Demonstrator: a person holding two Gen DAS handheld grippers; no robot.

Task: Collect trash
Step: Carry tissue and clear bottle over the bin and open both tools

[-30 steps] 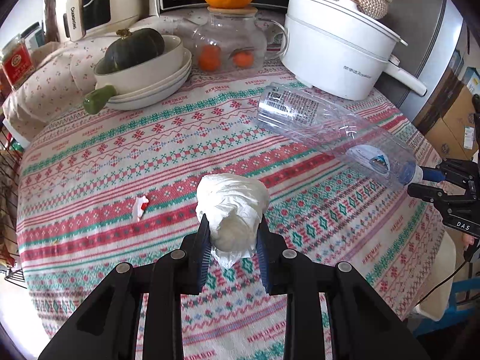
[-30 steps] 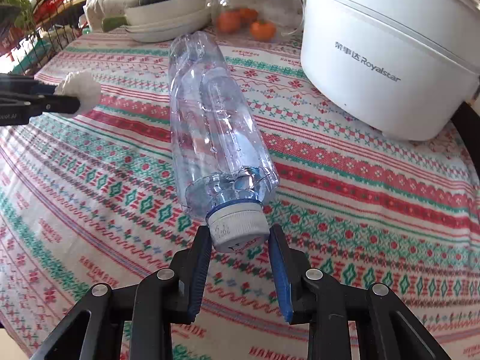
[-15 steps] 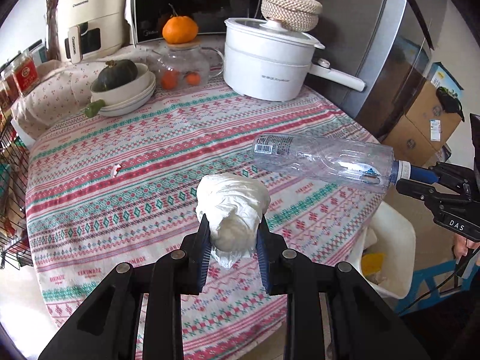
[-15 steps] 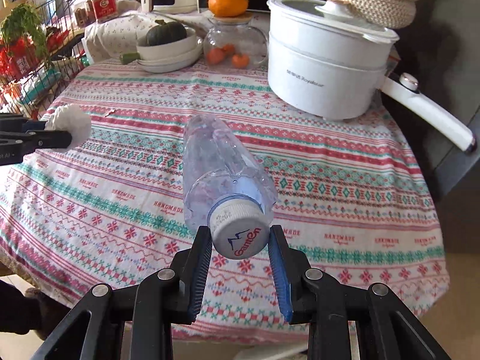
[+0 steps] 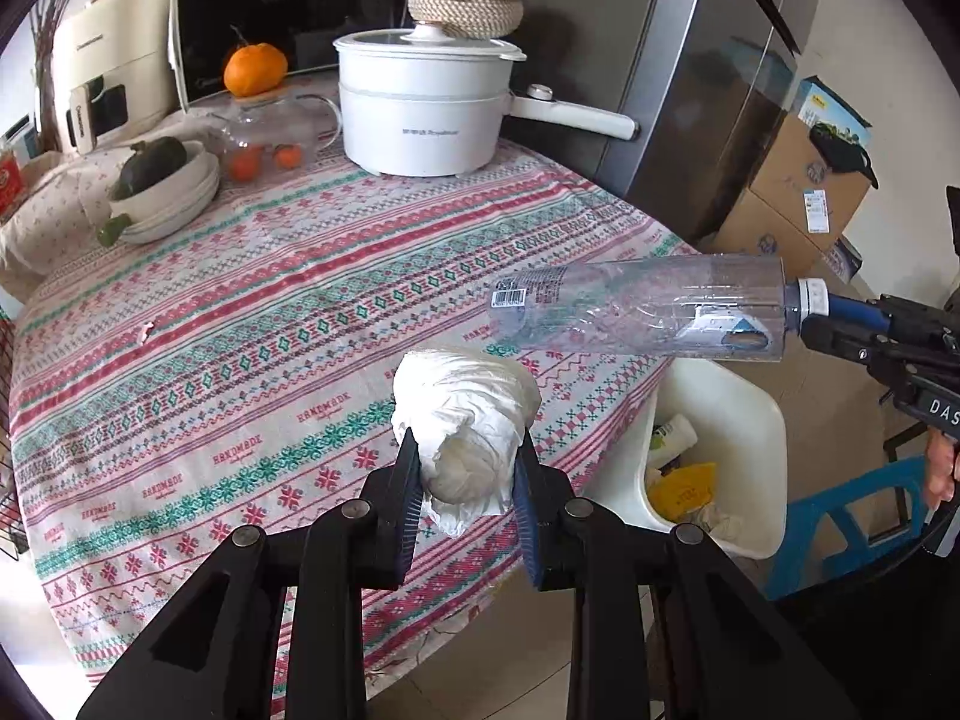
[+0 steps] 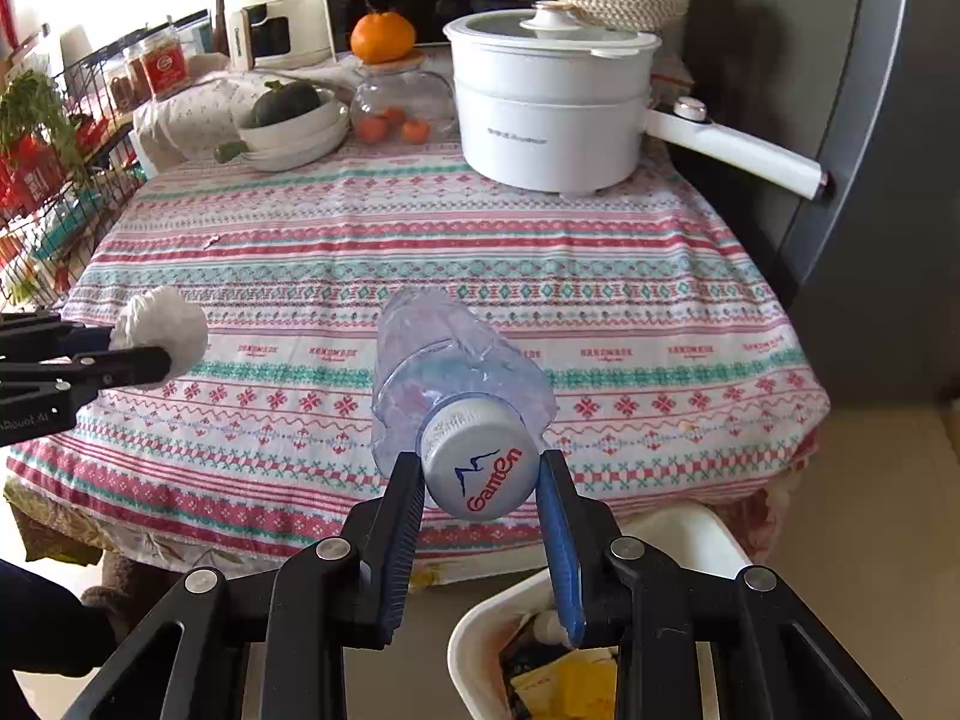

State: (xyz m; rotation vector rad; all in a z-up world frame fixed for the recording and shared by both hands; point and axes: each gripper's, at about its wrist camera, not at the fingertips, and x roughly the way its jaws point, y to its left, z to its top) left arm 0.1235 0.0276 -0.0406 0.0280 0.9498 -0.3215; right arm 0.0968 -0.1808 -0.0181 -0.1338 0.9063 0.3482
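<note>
Left gripper point(image 5: 465, 477) clamped on crumpled white paper wad point(image 5: 465, 420), held above near edge of patterned tablecloth point(image 5: 270, 312). Right gripper point(image 6: 480, 483) pinching capped neck of empty clear bottle point(image 6: 447, 372), bottle off table, lying level. White trash bin point(image 5: 753, 450) below, beside table, holding scraps.

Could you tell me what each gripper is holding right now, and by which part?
Left gripper pinches the crumpled tissue wad at its lower end; right gripper grips the plastic bottle by its cap.
</note>
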